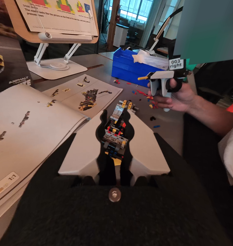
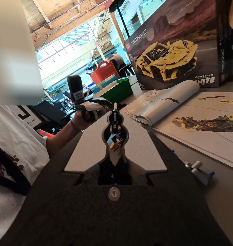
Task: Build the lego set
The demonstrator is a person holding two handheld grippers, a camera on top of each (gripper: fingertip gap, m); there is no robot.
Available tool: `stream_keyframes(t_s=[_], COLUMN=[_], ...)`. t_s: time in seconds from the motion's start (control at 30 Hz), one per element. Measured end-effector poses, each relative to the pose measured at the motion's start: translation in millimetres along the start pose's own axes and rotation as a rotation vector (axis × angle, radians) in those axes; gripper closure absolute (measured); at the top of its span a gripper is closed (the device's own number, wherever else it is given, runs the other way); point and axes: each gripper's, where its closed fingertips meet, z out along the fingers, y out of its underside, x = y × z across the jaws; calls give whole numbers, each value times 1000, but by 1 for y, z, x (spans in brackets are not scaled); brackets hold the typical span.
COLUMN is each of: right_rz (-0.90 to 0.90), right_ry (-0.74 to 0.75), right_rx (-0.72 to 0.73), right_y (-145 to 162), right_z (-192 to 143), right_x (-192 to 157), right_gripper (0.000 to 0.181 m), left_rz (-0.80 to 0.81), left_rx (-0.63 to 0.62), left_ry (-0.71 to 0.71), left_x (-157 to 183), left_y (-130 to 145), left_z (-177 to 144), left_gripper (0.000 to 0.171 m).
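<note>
- Left gripper (image 1: 115,113) is clamped on the chassis (image 1: 116,133), a black, grey, red and yellow build whose long axis runs away from the camera, far end over the table (image 1: 166,133).
- Right gripper (image 2: 115,113) is closed on a thin black rod (image 2: 114,119) (yellow tip leading), pointing far along its fingers.
- Manual (image 1: 33,119) lies open at left; a car box (image 2: 179,53) stands beyond, printed lettering on both.
- Blue bin (image 1: 126,66) sits far right, loose pieces (image 1: 150,98) beside it.
</note>
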Motion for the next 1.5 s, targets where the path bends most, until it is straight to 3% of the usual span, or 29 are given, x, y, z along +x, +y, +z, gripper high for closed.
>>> stream_keyframes(t_s=[0.2,0.33,0.47,0.67,0.77,0.9,1.0,1.23,1.43,1.5], right_rz=[-106,-85,-129,-162,-189,-194,-188,-161,-136,-135], right_ry=[107,142,271,470,473,464,445,396,378,359], right_rx=[-40,-21,-45,56,127,118,137,167,165,146], right_y=[11,11,25,19,9,11,10,8,9,12], right_z=[-12,-29,-59,-112,-122,-127,-129,-129,-128,-125], right_x=[5,1,6,15,9,7,4,-1,1,0], right_gripper=[176,176,176,176,176,176,176,176,176,176], left_rz=[77,88,141,170,251,354,370,381,409,376], left_rx=[-64,-254,-464,-580,-624,-713,-752,-815,-794,-678], left_ry=[64,154,90,53,45,56,121,103,171,194], left_x=[22,57,79,109,114,117,127,115,118,116], left_y=[14,43,76,97,97,103,107,116,117,97], left_z=[10,23,38,92,120,145,157,162,164,165], left_gripper=[152,146,150,148,148,152,155,162,167,167])
